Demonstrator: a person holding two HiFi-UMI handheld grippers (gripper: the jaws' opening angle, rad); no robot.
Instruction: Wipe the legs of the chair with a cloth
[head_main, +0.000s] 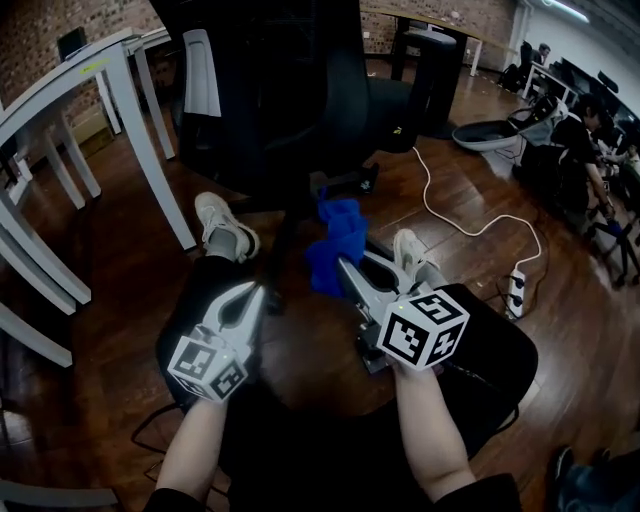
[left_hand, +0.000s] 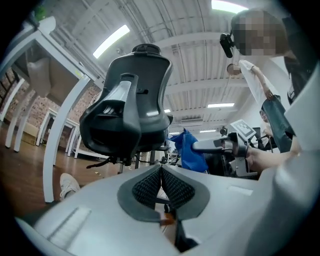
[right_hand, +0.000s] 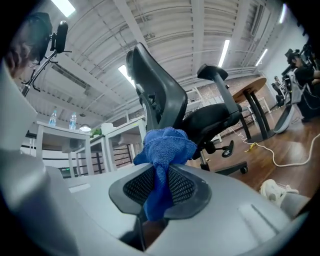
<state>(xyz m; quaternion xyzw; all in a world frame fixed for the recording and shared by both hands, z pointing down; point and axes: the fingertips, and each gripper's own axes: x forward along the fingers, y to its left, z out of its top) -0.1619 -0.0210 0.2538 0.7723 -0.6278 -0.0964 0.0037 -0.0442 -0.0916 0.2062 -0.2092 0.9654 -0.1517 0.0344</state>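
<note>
A black office chair (head_main: 300, 90) stands just ahead of me, its dark base and legs (head_main: 345, 185) low on the wooden floor. My right gripper (head_main: 345, 268) is shut on a blue cloth (head_main: 335, 245), holding it up just short of the chair's base. The right gripper view shows the cloth (right_hand: 164, 150) bunched between the pads, with the chair (right_hand: 170, 105) and one castered leg (right_hand: 227, 167) beyond. My left gripper (head_main: 250, 295) hovers to the left, shut and empty. Its own view faces the chair's back (left_hand: 127, 117), with the cloth (left_hand: 190, 150) at the right.
White desk legs (head_main: 150, 150) stand at the left. A white cable (head_main: 470, 225) runs across the floor to a power strip (head_main: 517, 290) on the right. My shoes (head_main: 225, 228) rest near the chair base. People sit at the far right (head_main: 585, 140).
</note>
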